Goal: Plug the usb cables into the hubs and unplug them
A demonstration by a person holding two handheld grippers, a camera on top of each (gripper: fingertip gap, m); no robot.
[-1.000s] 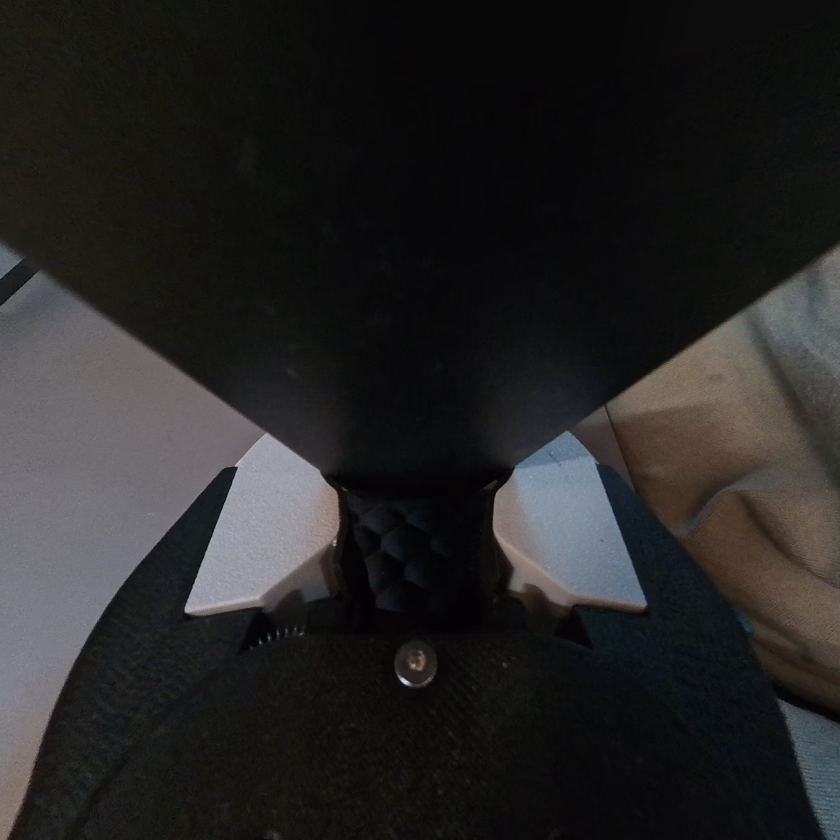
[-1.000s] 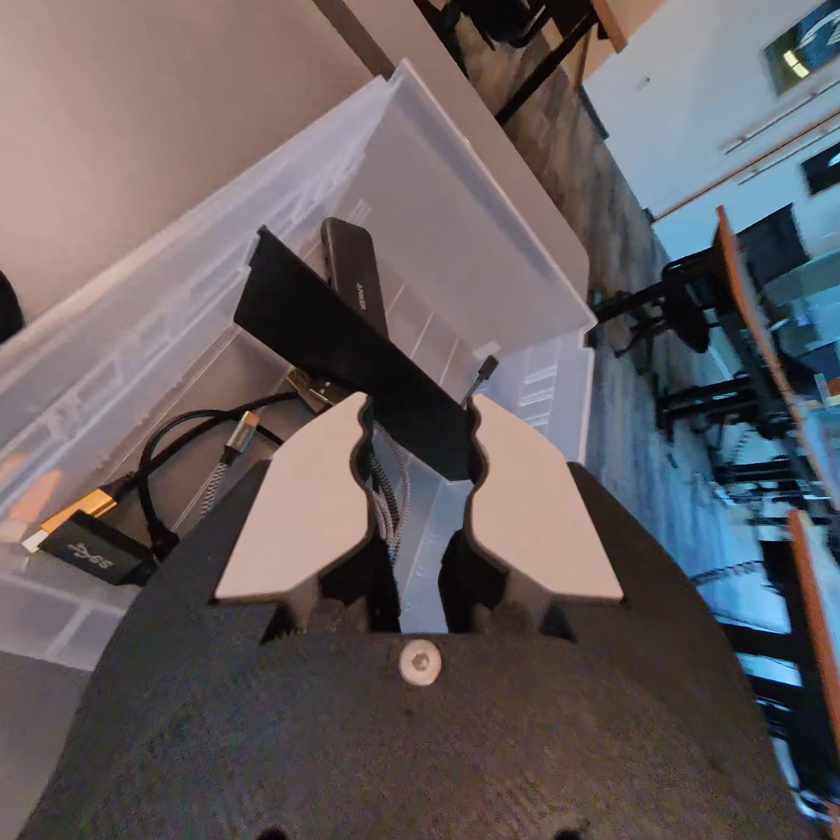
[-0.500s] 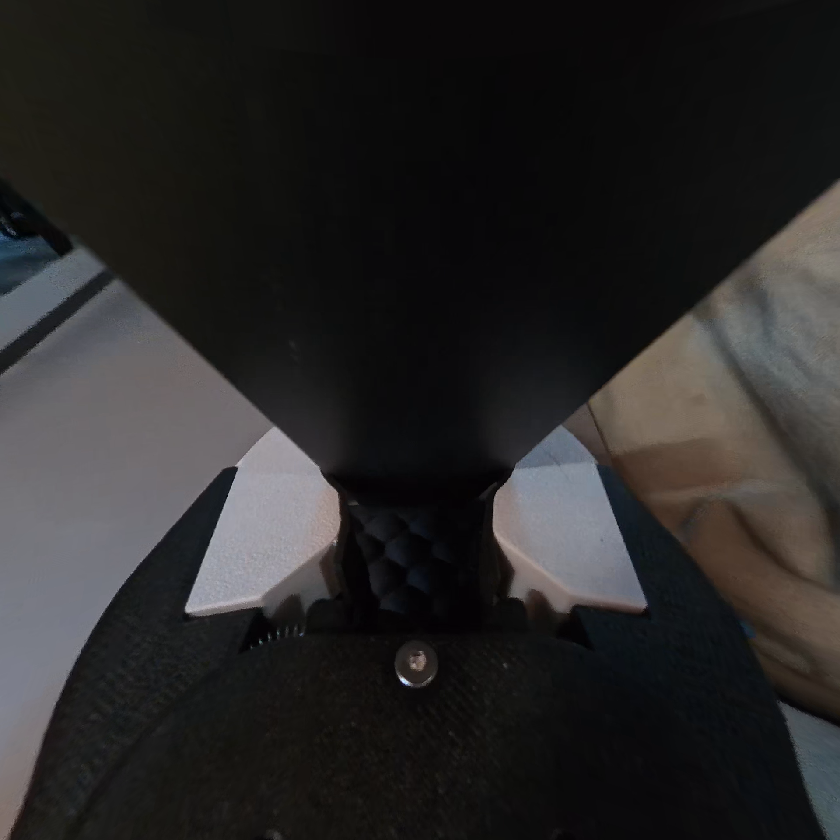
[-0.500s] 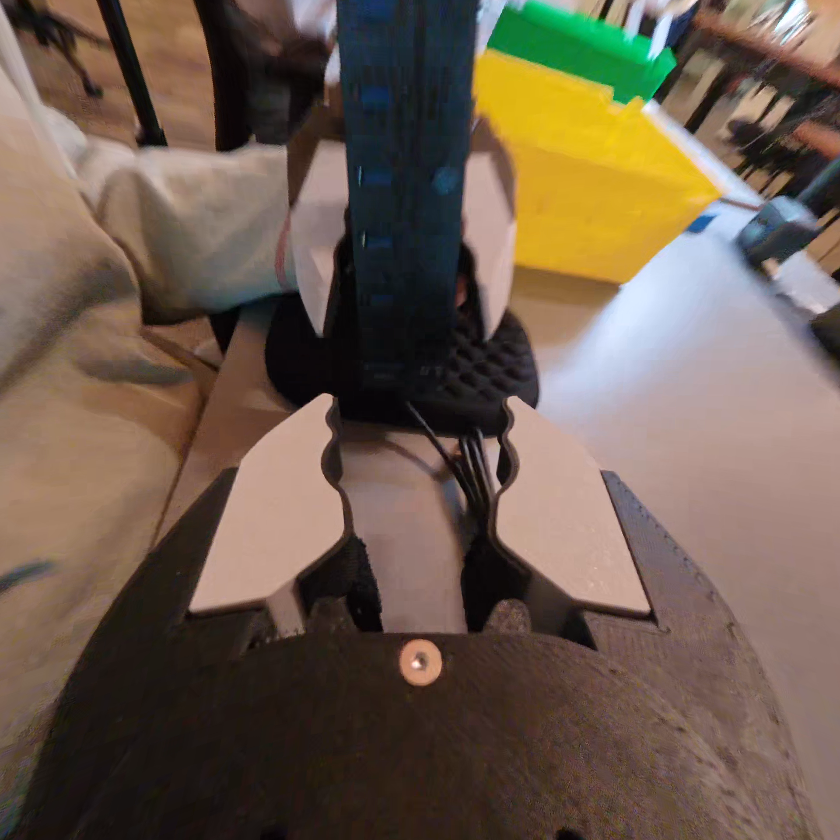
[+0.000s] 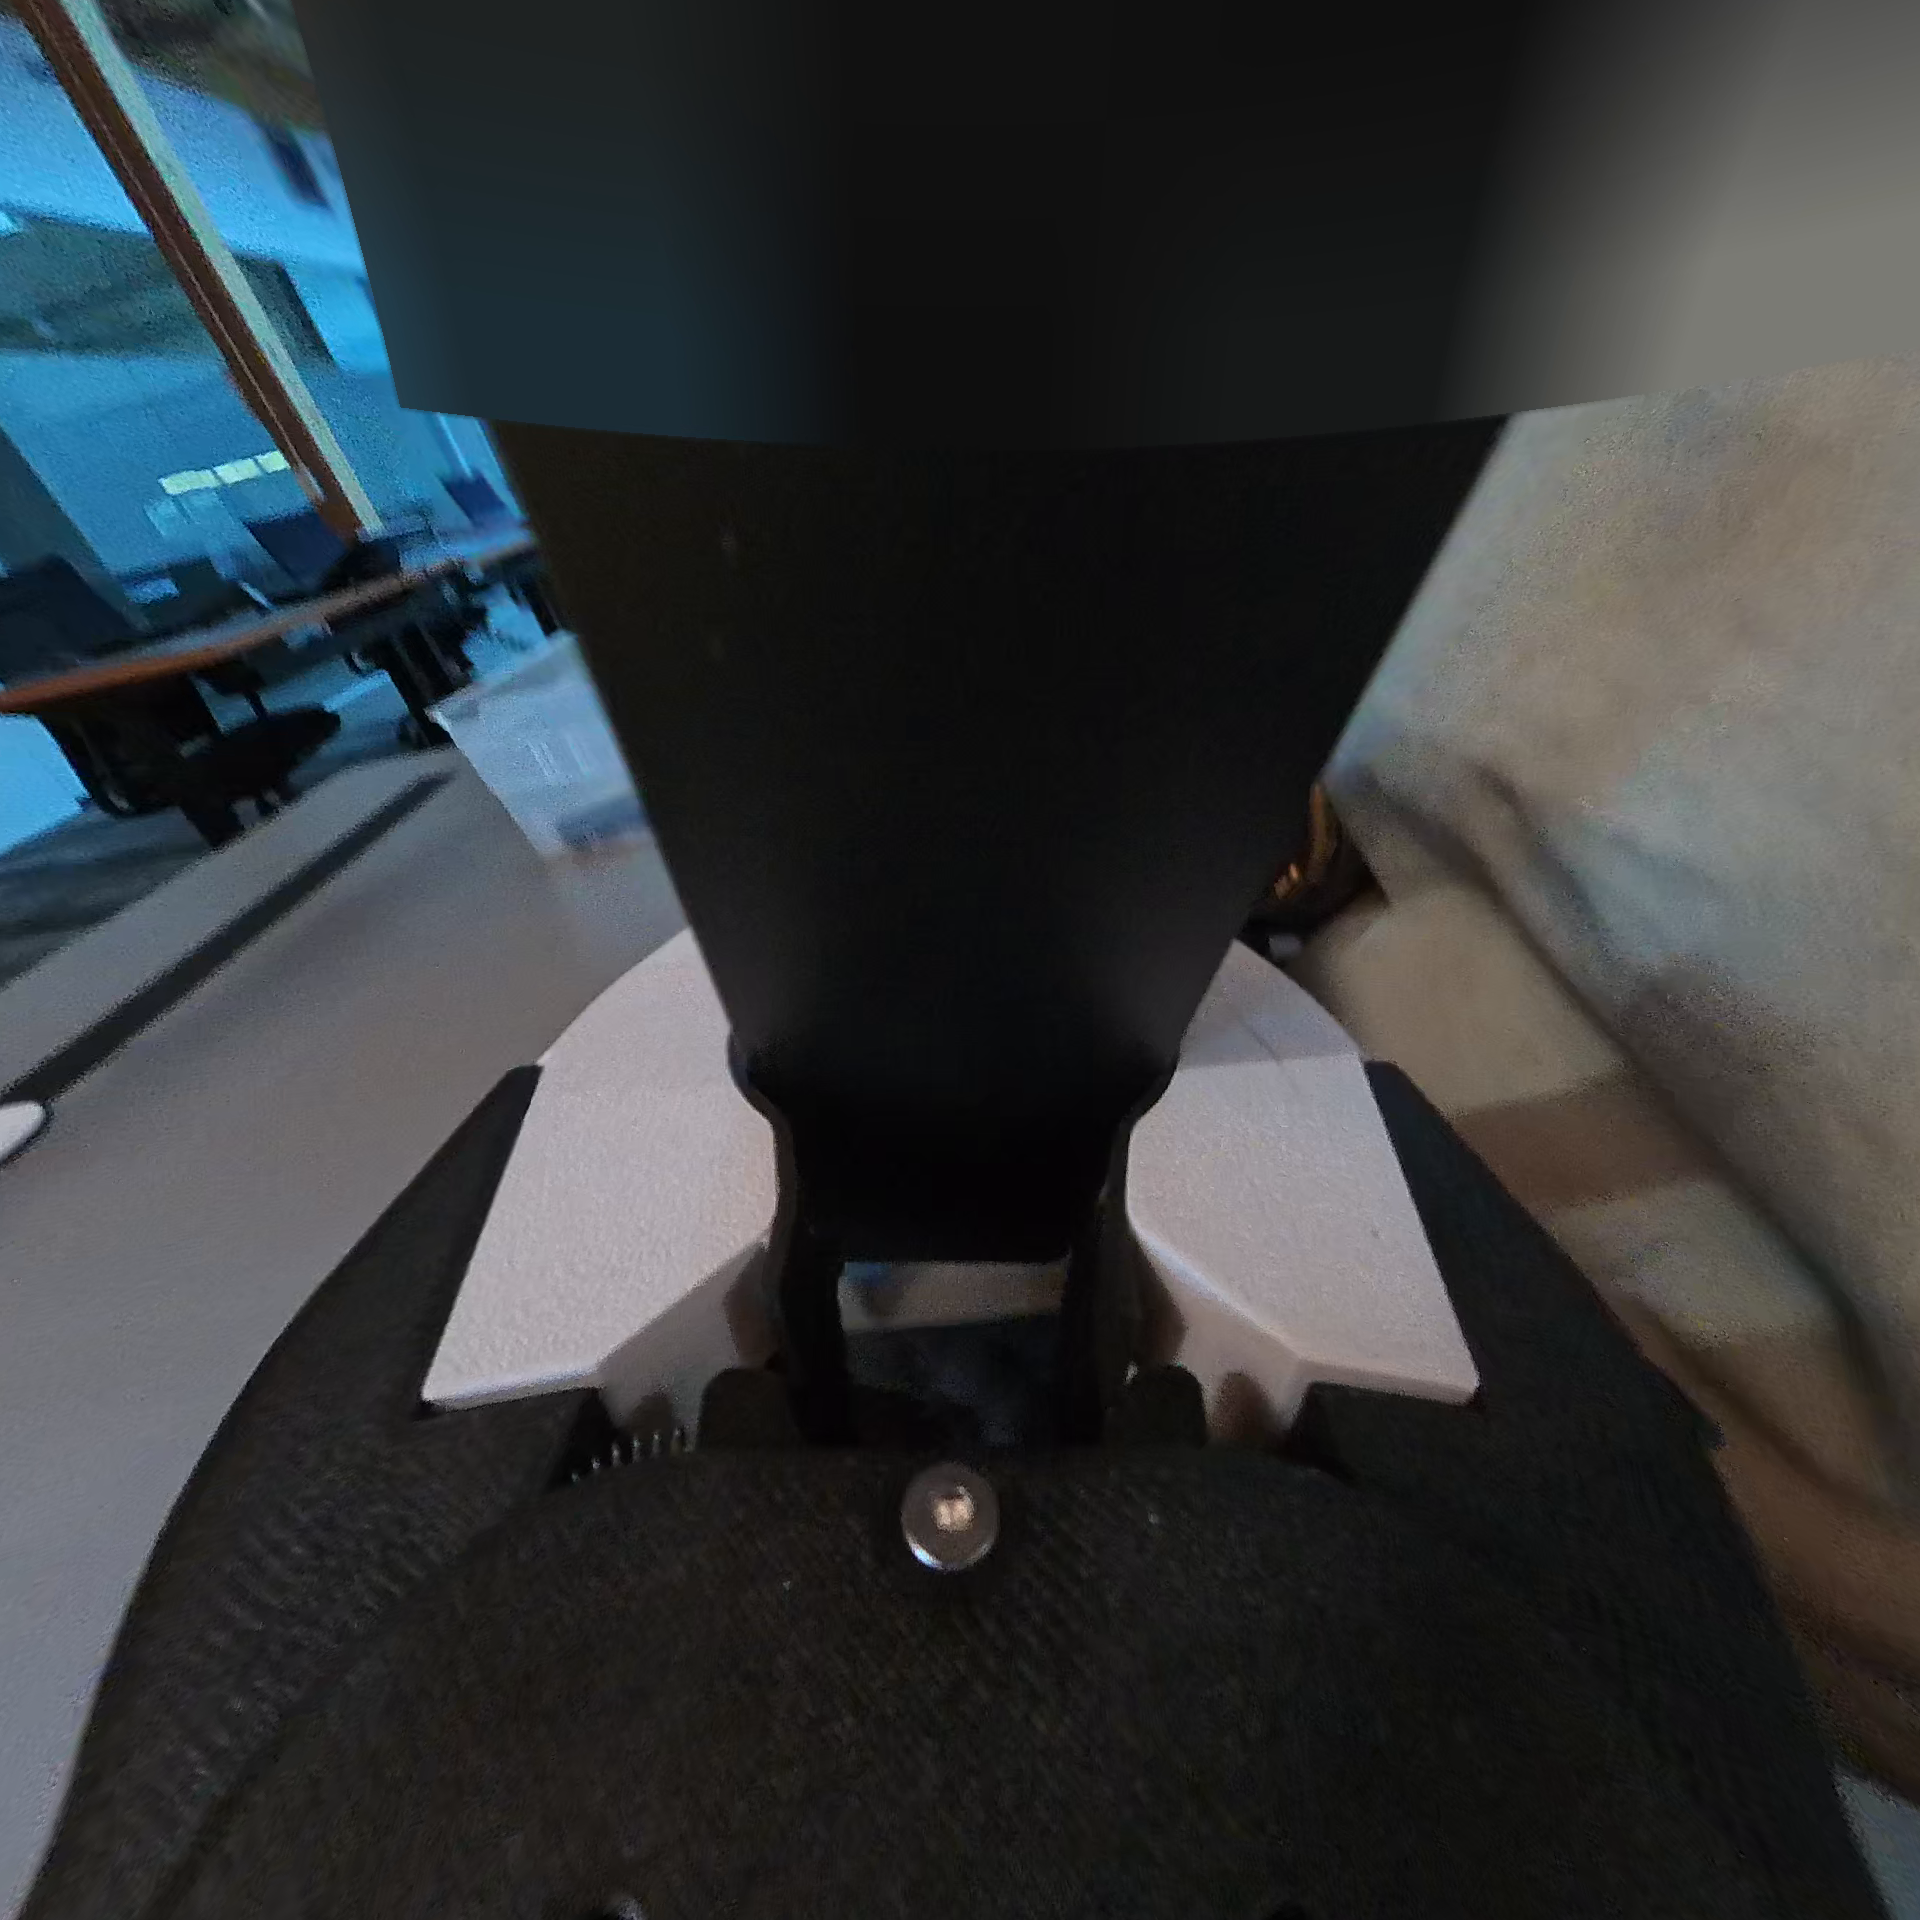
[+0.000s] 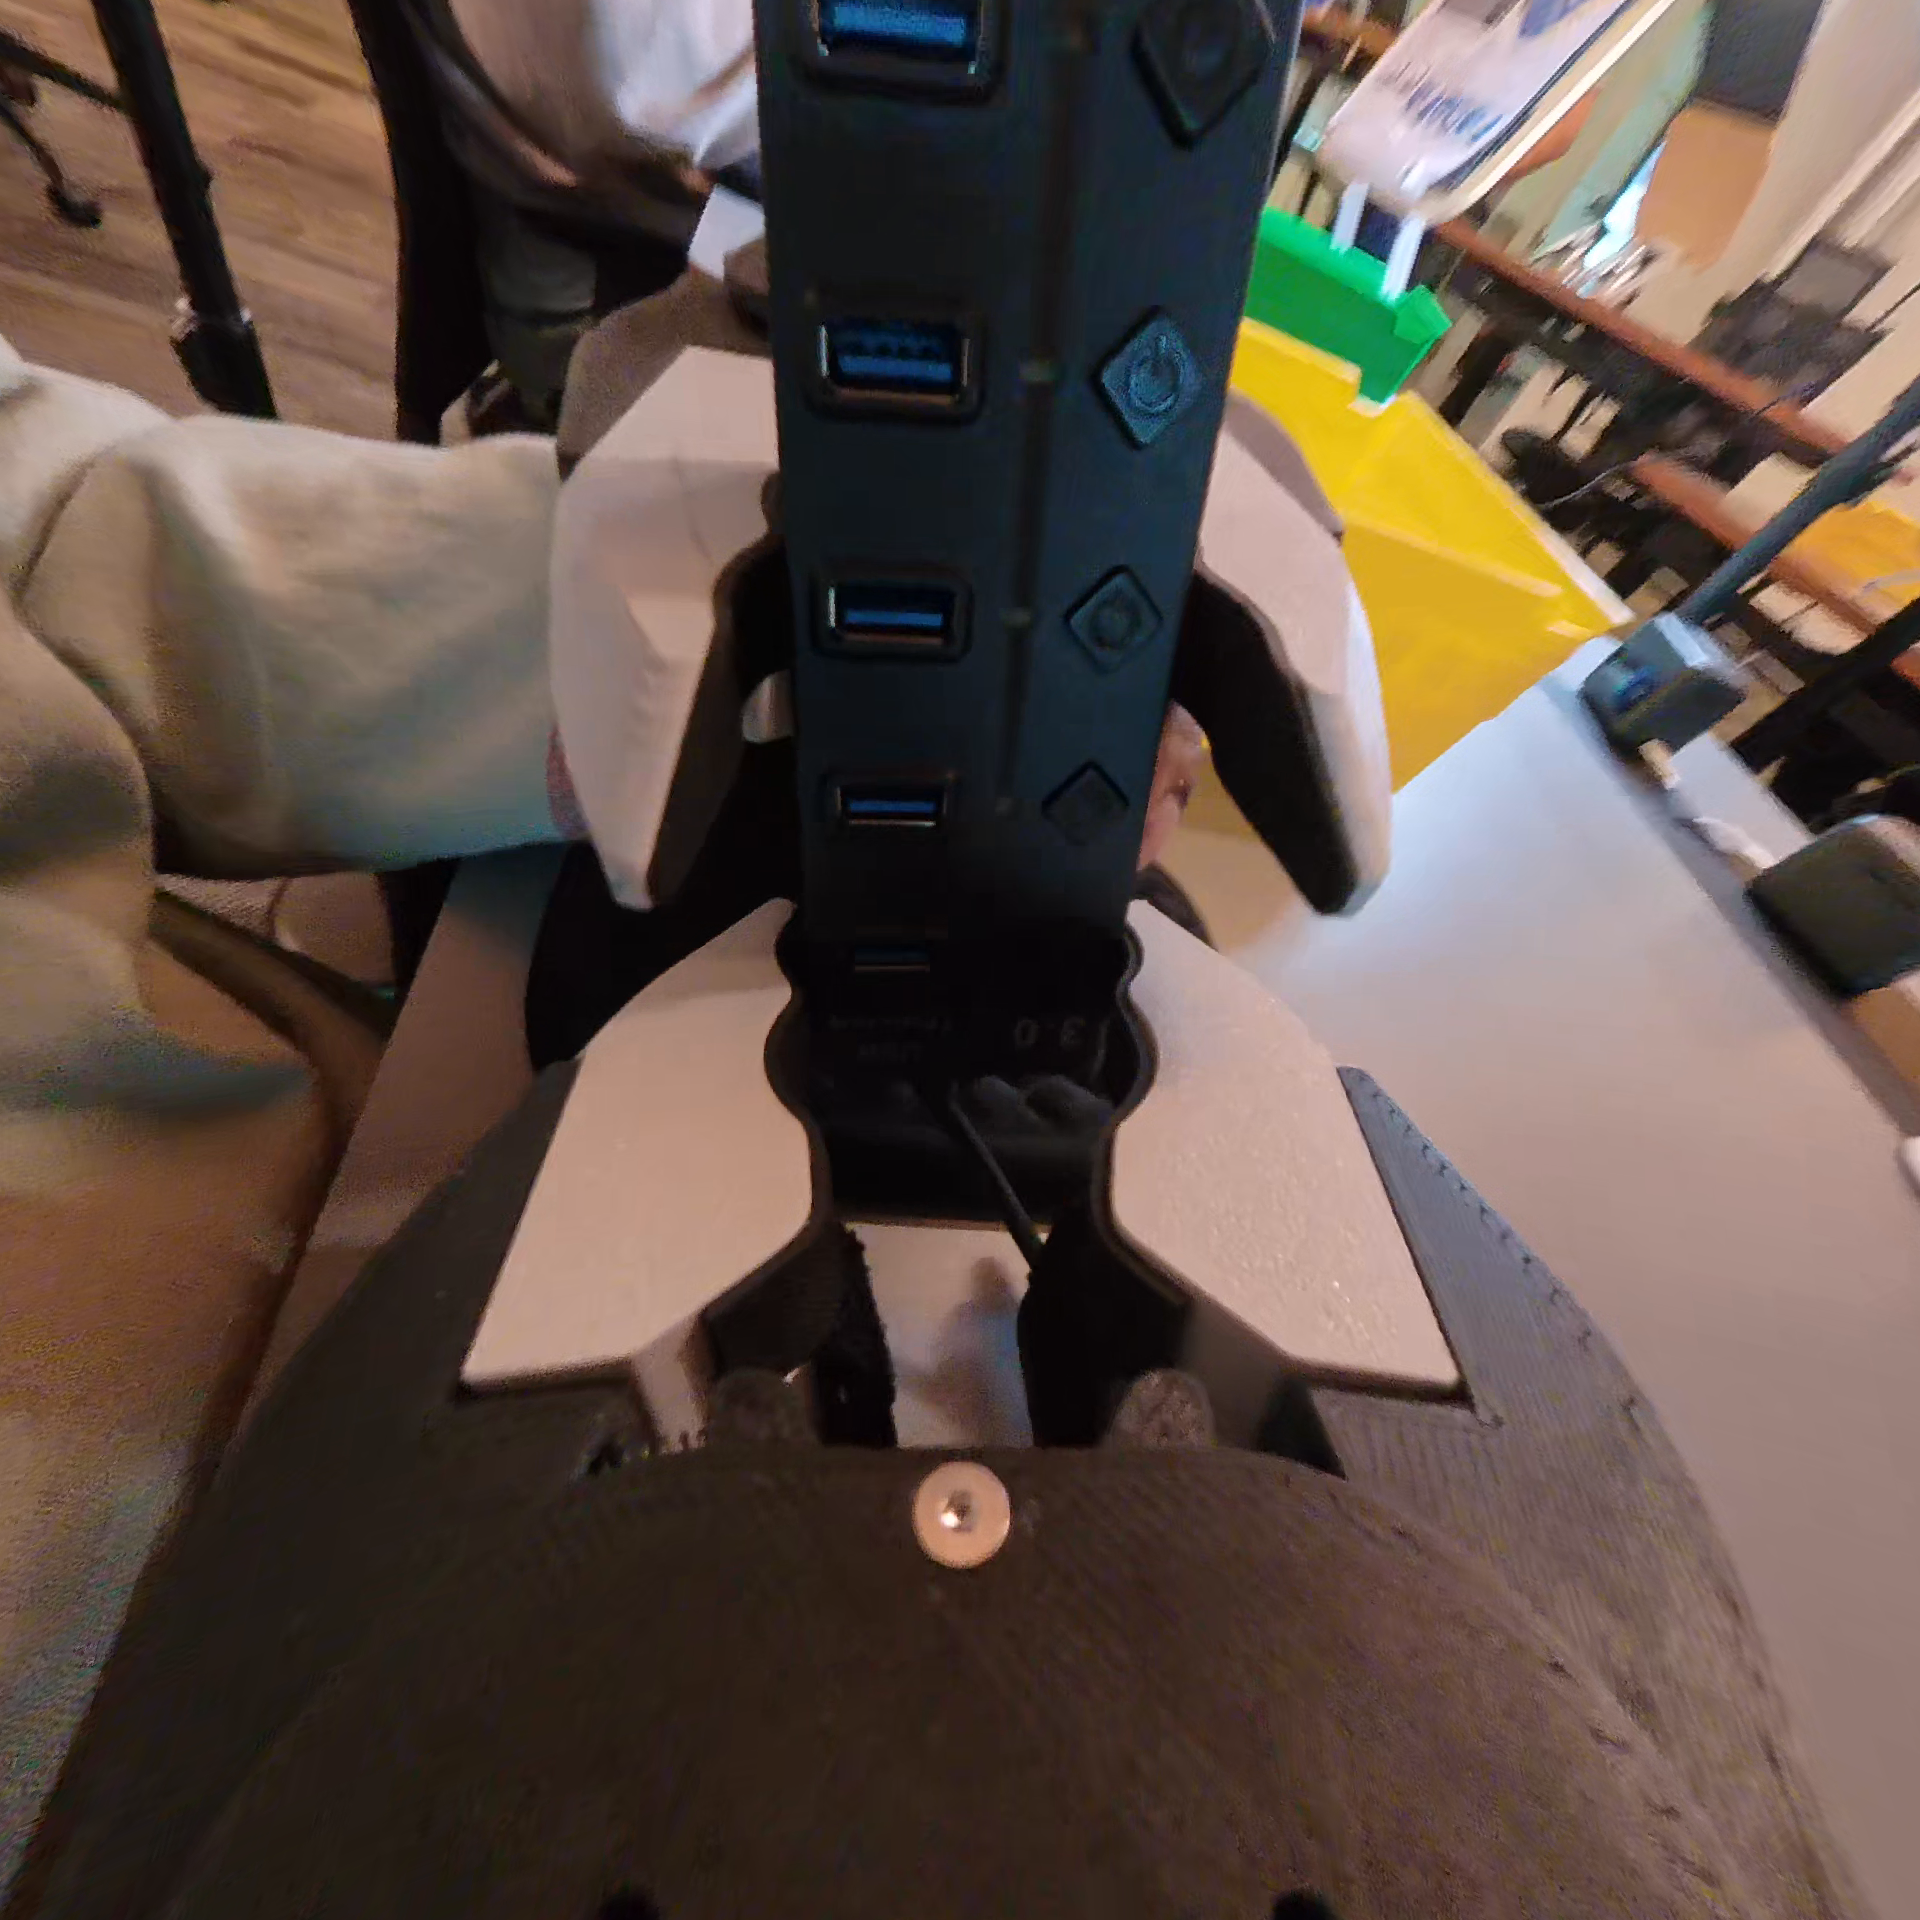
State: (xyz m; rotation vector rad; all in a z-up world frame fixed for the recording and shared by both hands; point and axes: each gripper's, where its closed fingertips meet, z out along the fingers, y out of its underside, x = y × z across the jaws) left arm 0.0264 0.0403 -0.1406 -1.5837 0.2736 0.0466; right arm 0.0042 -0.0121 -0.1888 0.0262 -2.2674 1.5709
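Hub [image 6: 997,540] held between both grippers marks the step in hand: steadying it before any cable goes in, a judgement from how things lie. The right gripper [image 6: 961,1049] has its pale fingers [image 6: 665,1174] closed around the hub's near end, where a thin black cable [image 6: 992,1174] leaves it. The left gripper [image 5: 951,1122], seen from the right wrist beyond that end, clamps the same hub at mid-length; in its own view its fingers [image 5: 623,1195] pinch the hub's plain black back [image 5: 935,727]. The hub is a long black bar held above the grey table [image 6: 1558,1091], carrying a row of blue-tongued ports, all empty, each beside a diamond-shaped button. Past the hub sit a yellow bin [image 6: 1434,561] and a green bin [image 6: 1340,301]. Next, one gripper would likely have to release and fetch a plug.
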